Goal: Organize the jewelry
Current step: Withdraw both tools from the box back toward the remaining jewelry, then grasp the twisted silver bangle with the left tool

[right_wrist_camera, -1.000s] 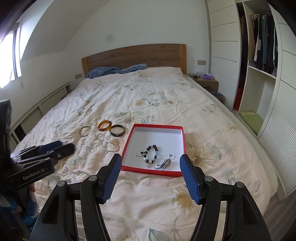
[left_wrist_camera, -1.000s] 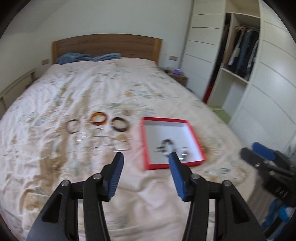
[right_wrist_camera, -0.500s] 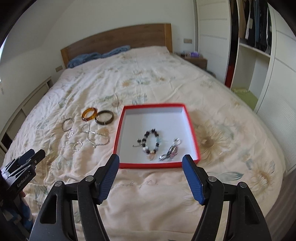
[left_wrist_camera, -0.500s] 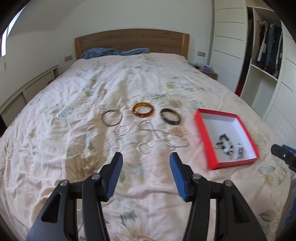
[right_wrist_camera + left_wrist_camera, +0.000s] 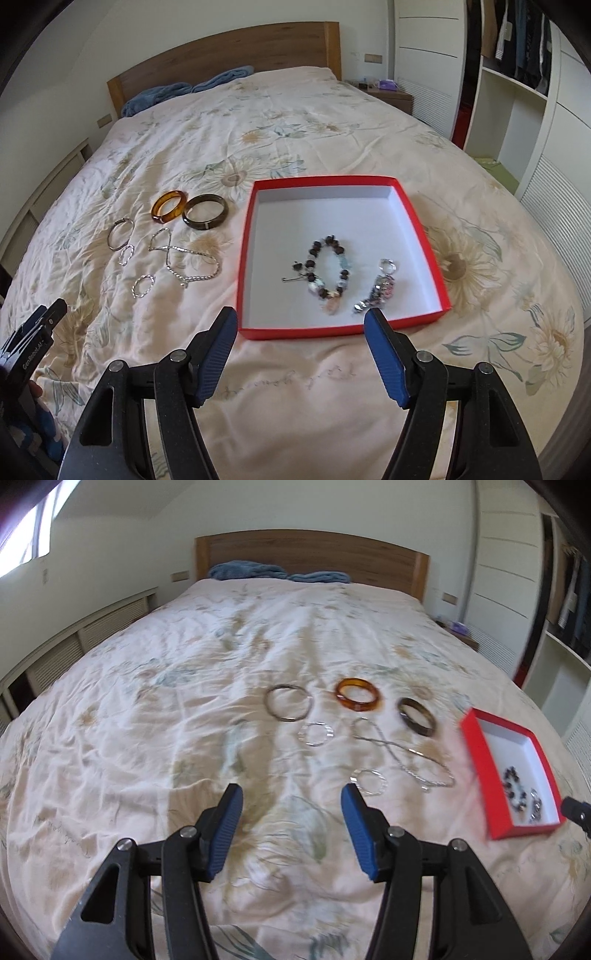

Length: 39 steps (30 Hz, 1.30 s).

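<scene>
- Two views, both looking up the bed from its near end; take the left wrist one first. The left gripper hangs over the flowered bedspread with its blue pads spread wide, pinching nothing.
- Ahead of it lie the loose pieces — a silver bangle, an amber bangle and a dark bangle in a far row, with two small twisted rings and a silver chain nearer.
- The nearer small ring sits just beside the right-hand pad, so I judge it the likeliest first pick; being thin and flat on soft cloth, it may slip.
- Far right is the red box — blurred at its edge.
- Right wrist view: the right gripper is likewise spread and empty, poised at the box's near rim.
- Inside the box rest a beaded bracelet and a sparkly charm piece, apart from each other — seemingly sorted already.
- The bangles, rings and chain lie left of the box, still to go in, I would guess.
- The left gripper shows at the near left edge, its jaw gap not readable there.
</scene>
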Available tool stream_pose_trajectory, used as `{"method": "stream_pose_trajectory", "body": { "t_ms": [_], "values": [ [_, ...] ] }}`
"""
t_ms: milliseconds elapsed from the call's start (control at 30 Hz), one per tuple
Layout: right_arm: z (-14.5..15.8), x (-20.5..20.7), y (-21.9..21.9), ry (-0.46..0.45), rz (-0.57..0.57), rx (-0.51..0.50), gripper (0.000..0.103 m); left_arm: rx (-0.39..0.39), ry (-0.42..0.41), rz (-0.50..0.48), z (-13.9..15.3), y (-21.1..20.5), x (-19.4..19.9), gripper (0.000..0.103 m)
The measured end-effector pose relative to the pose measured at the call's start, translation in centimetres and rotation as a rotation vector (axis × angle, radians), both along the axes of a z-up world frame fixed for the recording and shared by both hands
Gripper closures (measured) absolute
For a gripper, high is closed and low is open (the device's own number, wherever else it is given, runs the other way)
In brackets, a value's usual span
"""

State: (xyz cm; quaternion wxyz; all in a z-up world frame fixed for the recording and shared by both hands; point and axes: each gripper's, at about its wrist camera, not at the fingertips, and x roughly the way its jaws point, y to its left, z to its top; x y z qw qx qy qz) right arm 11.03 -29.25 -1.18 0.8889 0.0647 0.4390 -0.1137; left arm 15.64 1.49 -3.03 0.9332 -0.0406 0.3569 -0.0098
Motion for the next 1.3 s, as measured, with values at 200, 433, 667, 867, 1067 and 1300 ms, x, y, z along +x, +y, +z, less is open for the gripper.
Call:
{"method": "stream_pose_trajectory", "body": {
  "t_ms": [200, 433, 667, 867, 1067, 1300],
  "values": [
    [-0.1, 1.2, 1.6, -0.01, 0.053, 0.003, 0.033, -0.049, 0.008, 0.103, -1.2, 2.7, 0.6, 0.05],
    [-0.1, 2.5, 3.9, -0.032, 0.176, -0.003, 0.033, -0.072, -0.001, 0.125, -2.0, 3.2, 0.8, 0.05],
    [-1.5, 4.2, 5.7, -0.022, 0.29, 0.029, 0.042, -0.078, 0.001, 0.081, -2.8, 2.0, 1.1, 0.05],
    [-2.6, 5.3, 6.3, -0.024, 0.364, 0.074, 0.045, -0.049, 0.008, 0.05, -3.2, 0.7, 1.4, 0.05],
    [-3.5, 5.8, 6.6, -0.008, 0.431, 0.09, 0.045, -0.026, 0.024, 0.014, -3.0, -0.6, 1.7, 0.05],
    [-4.0, 6.8, 7.0, 0.03, 0.499, 0.086, 0.046, -0.073, 0.054, -0.053, -2.5, -1.8, 3.4, 0.051]
  ]
}}
